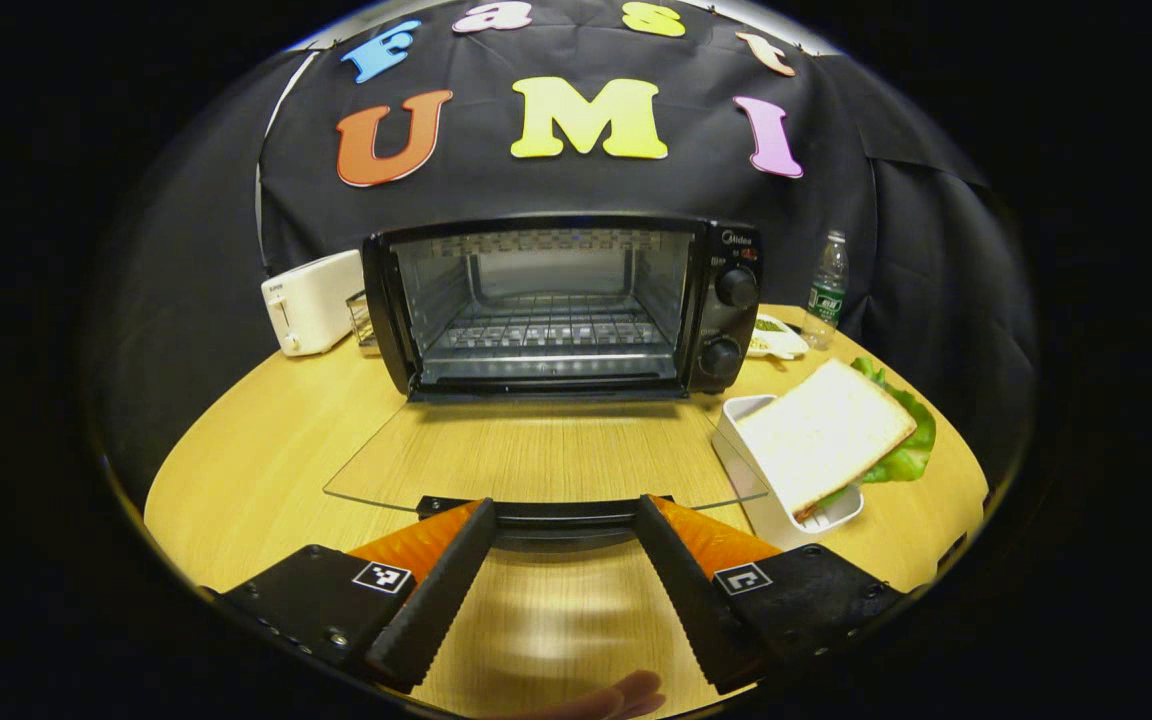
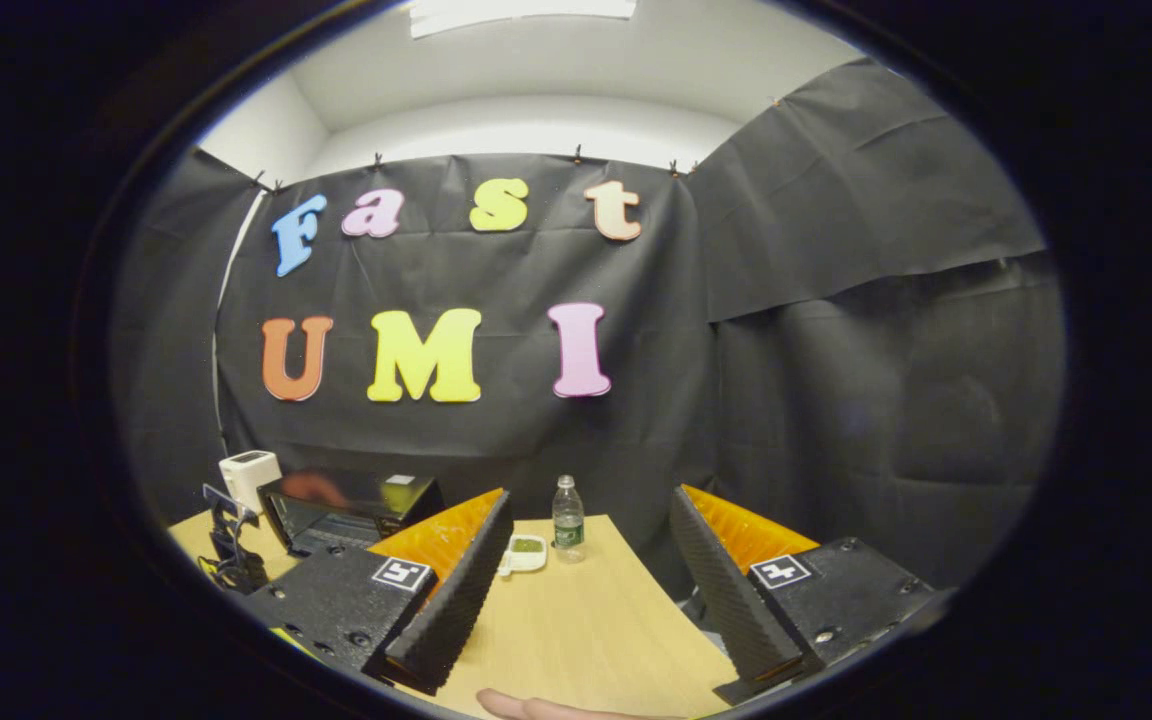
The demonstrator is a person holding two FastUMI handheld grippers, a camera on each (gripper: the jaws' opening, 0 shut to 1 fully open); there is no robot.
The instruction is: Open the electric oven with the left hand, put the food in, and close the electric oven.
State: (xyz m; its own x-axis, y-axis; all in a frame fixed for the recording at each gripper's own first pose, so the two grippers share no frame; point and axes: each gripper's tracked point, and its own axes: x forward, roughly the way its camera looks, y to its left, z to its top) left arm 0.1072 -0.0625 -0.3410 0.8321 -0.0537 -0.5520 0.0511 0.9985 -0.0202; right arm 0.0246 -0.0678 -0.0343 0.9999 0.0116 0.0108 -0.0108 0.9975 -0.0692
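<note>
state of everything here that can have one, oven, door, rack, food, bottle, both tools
electric oven: open, cavity empty
oven door: folded down flat over the table
oven rack: inside, nothing on it
sandwich: outside the oven, leaning in a white tray
water bottle: upright, capped
left tool: open, at the door's handle, not gripping
right tool: open, holding nothing

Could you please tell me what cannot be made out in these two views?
- Left gripper view: the sandwich filling, covered by the top bread slice.
- Left gripper view: the oven dial markings, too small.
- Right gripper view: the oven front, hidden behind the right gripper finger.
</note>
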